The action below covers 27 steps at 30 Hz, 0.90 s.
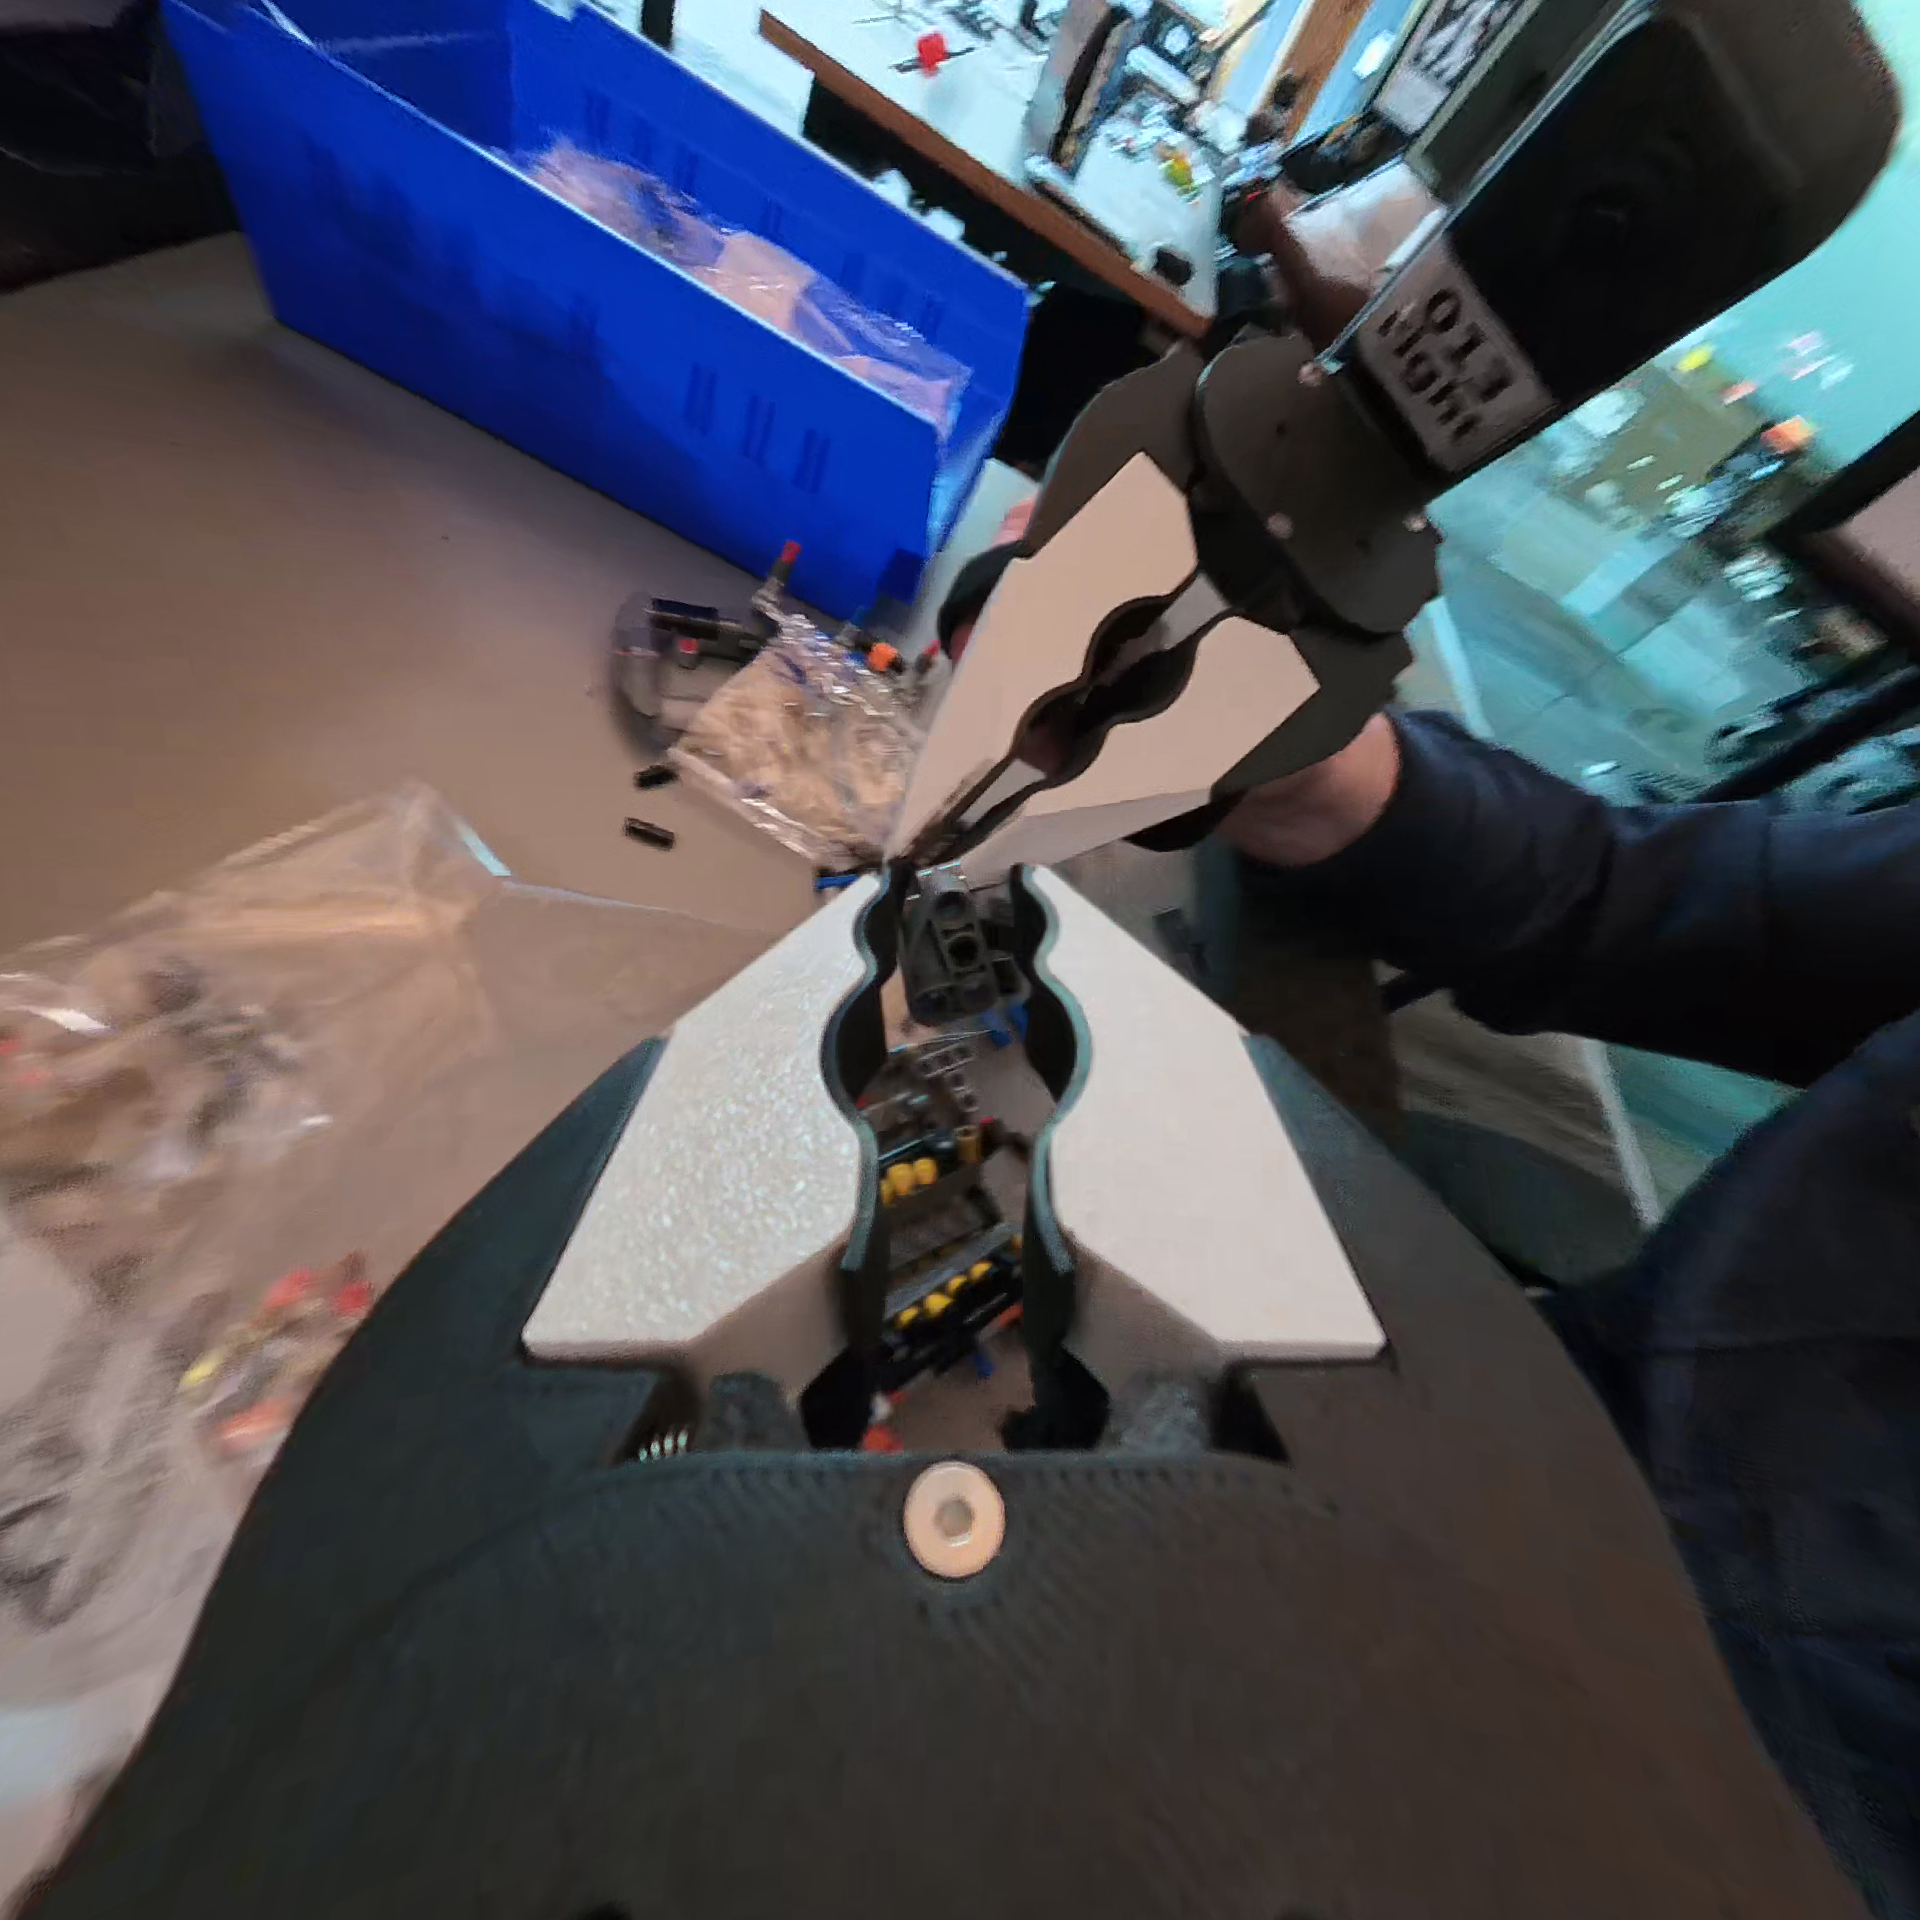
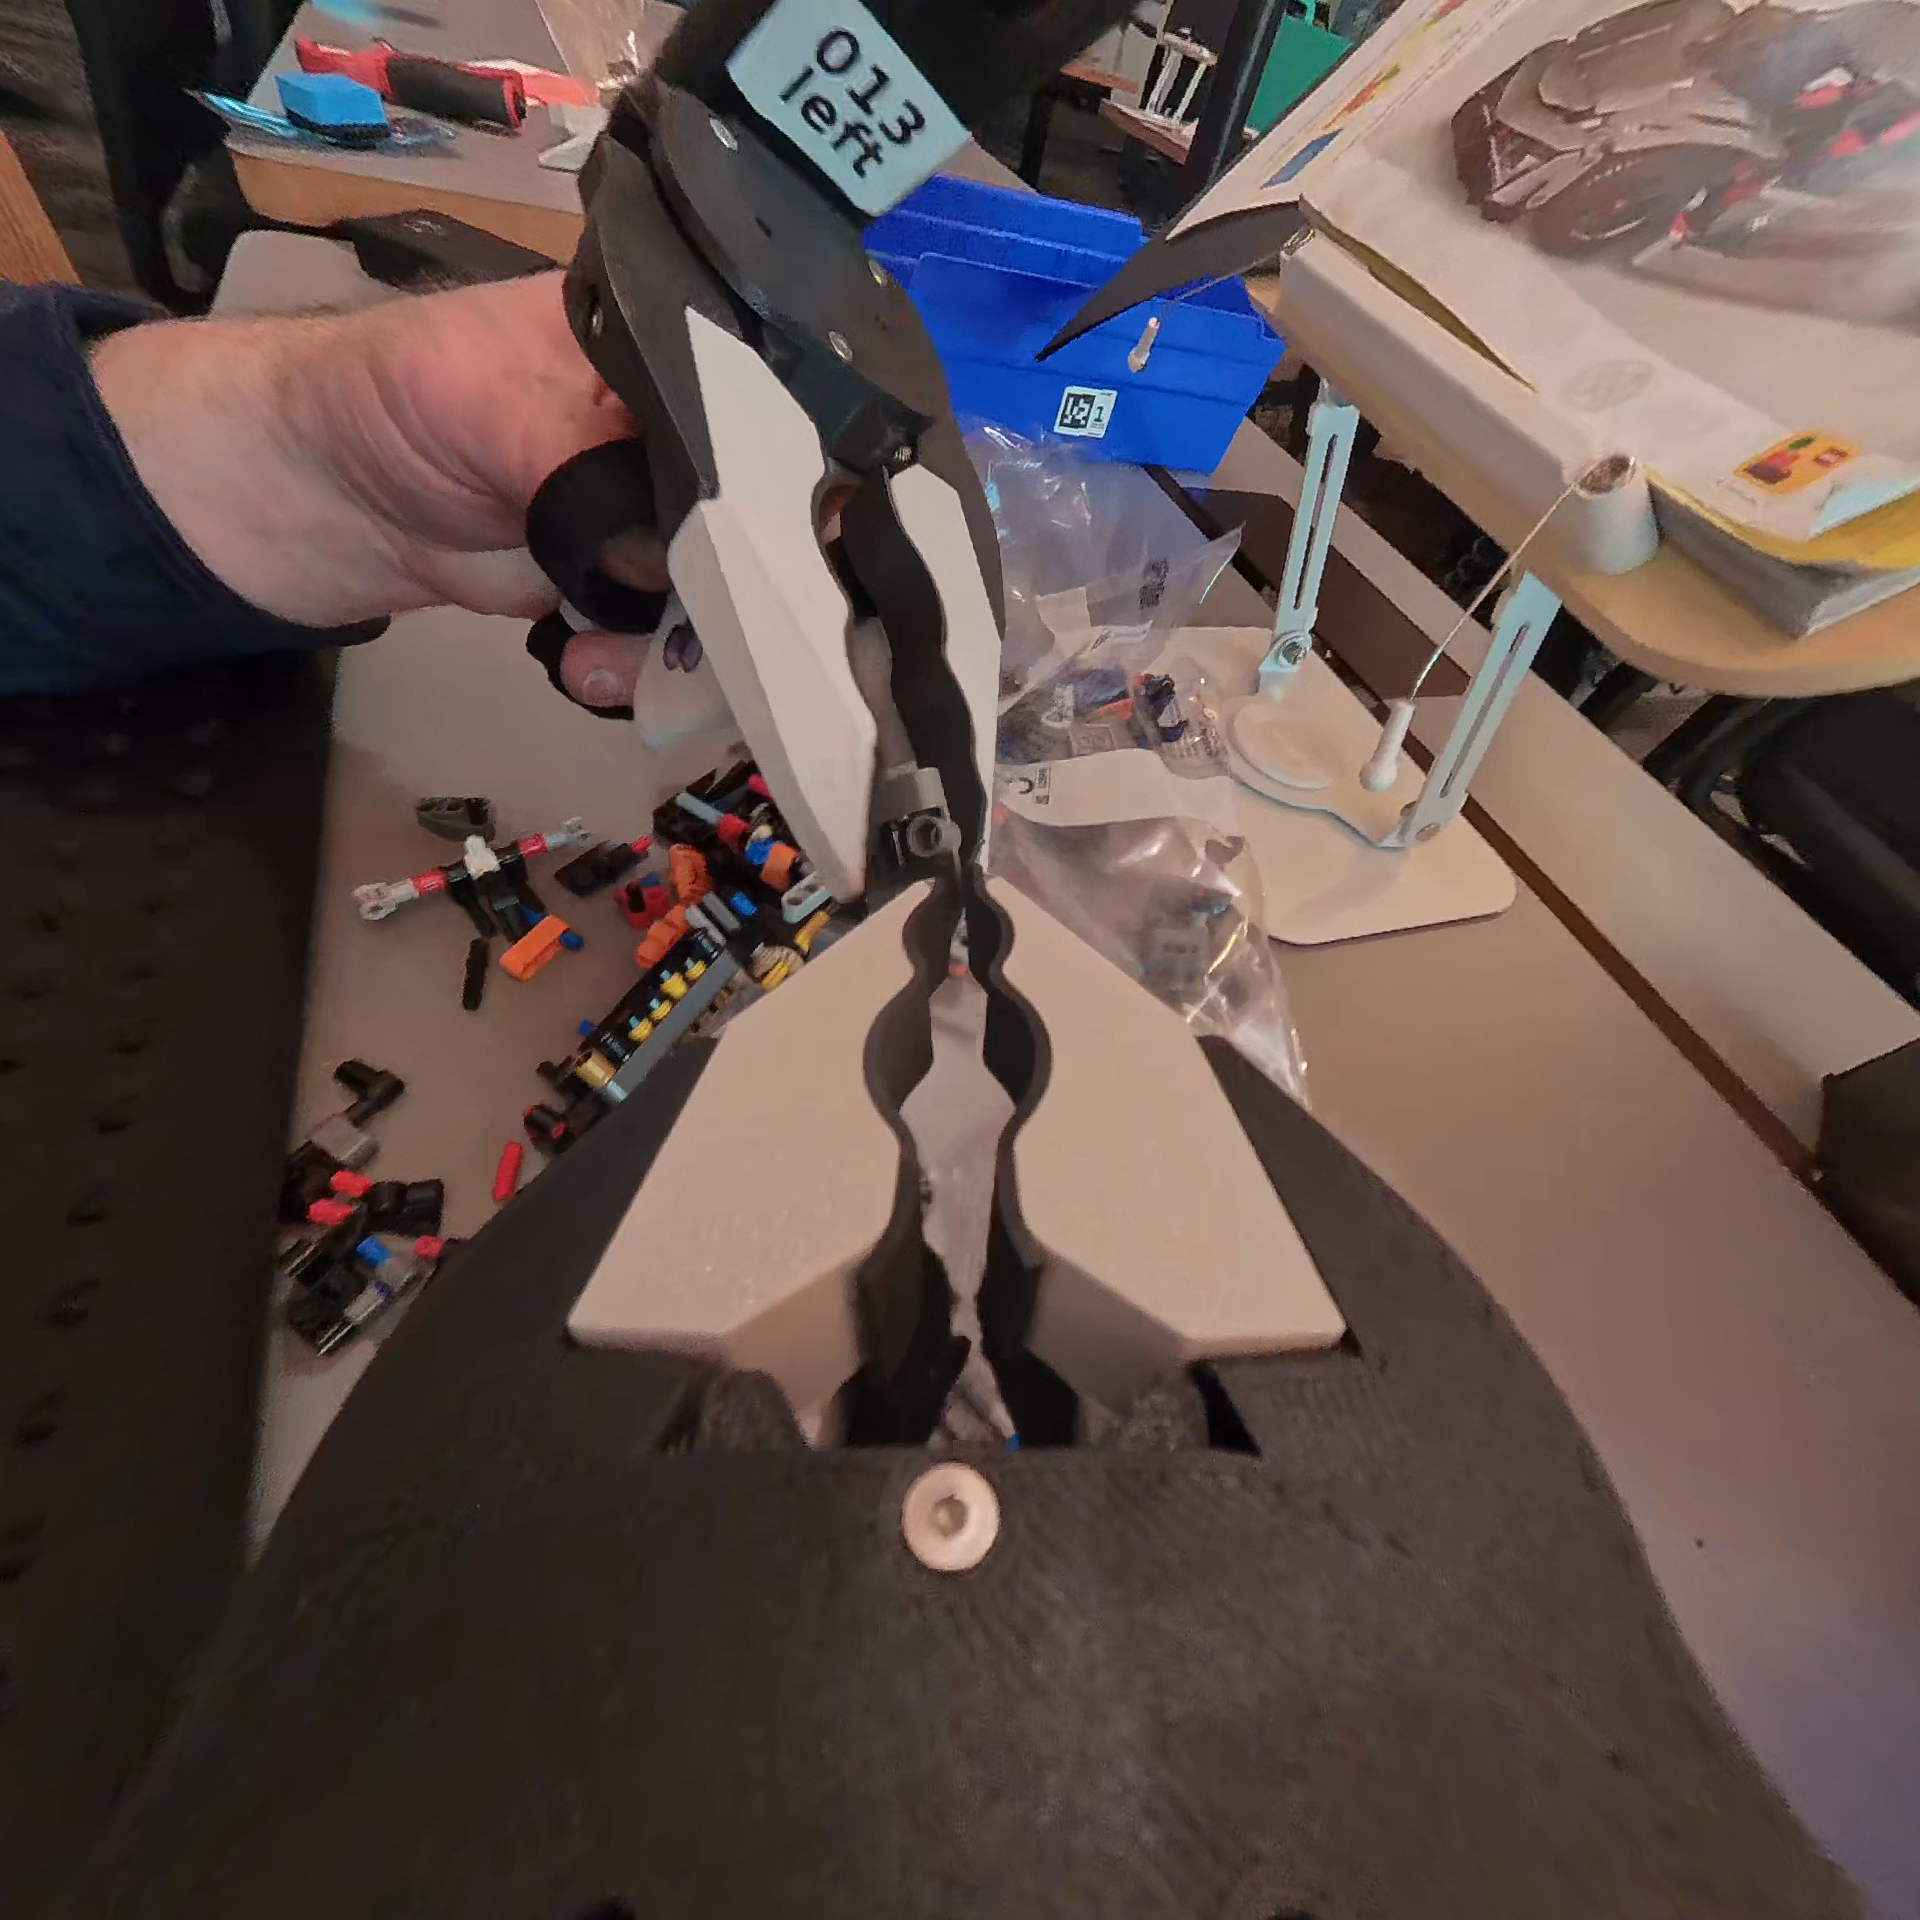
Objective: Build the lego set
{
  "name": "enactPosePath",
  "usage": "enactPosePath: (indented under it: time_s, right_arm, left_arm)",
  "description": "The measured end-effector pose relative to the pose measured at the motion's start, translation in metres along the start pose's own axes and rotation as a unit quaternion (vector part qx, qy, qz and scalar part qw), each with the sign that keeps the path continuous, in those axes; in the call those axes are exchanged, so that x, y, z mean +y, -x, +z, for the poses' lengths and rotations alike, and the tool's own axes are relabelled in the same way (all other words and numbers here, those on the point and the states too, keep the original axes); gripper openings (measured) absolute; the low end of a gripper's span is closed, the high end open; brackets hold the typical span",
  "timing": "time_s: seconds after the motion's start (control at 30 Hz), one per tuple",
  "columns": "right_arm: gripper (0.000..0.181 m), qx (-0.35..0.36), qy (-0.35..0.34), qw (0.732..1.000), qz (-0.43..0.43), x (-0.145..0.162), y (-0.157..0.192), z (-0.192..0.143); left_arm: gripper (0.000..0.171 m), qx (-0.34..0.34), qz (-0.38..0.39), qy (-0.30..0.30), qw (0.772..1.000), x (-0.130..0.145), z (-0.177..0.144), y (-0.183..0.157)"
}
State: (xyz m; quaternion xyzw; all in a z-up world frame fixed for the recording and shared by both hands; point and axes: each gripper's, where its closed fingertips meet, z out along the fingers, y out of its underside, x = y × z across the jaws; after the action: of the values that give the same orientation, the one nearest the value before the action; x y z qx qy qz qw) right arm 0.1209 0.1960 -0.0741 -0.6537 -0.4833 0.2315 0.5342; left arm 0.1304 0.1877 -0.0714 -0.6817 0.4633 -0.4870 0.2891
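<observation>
Left gripper [image 1: 951, 883]: squeezes a small grey lego piece [image 1: 951, 951], held up over the table.
Right gripper [image 1: 914, 854]: tips pinched together, touching that piece, likely to push something in.
Loose bricks [image 2: 665, 935]: waiting below.

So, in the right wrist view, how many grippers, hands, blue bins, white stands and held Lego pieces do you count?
Grippers: 2, the left gripper and the right gripper
Hand: 1
Blue bin: 1
White stand: 1
Grey Lego piece, in the left gripper: 1
Total: 6
</observation>
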Motion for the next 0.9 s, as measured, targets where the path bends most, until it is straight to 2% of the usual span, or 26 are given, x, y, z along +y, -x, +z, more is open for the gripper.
enactPosePath:
  time_s: [0.1,0.3,0.43,0.63,0.7,0.9]
  right_arm:
    - [0.0,0.016,0.016,1.0,-0.017,-0.011,-0.01,0.019]
    - [0.0,0.016,0.018,0.999,-0.026,-0.04,-0.036,0.055]
    - [0.0,0.017,0.053,0.998,-0.022,-0.031,-0.048,0.072]
    - [0.0,-0.004,0.101,0.995,-0.004,-0.001,-0.047,0.072]
    - [0.0,-0.008,0.128,0.992,0.009,0.009,-0.046,0.078]
    - [0.0,-0.025,0.137,0.99,-0.011,0.008,-0.028,0.09]
  left_arm:
    - [0.021,-0.038,0.027,0.011,0.999,-0.008,-0.018,0.014]
    - [0.031,-0.105,0.032,-0.036,0.993,-0.03,-0.061,0.042]
    - [0.028,-0.138,0.034,-0.044,0.989,-0.031,-0.086,0.063]
    - [0.025,-0.196,0.04,-0.044,0.979,-0.023,-0.095,0.078]
    - [0.024,-0.193,0.034,-0.049,0.979,-0.024,-0.096,0.077]
    - [0.028,-0.219,0.005,-0.04,0.975,-0.013,-0.114,0.087]
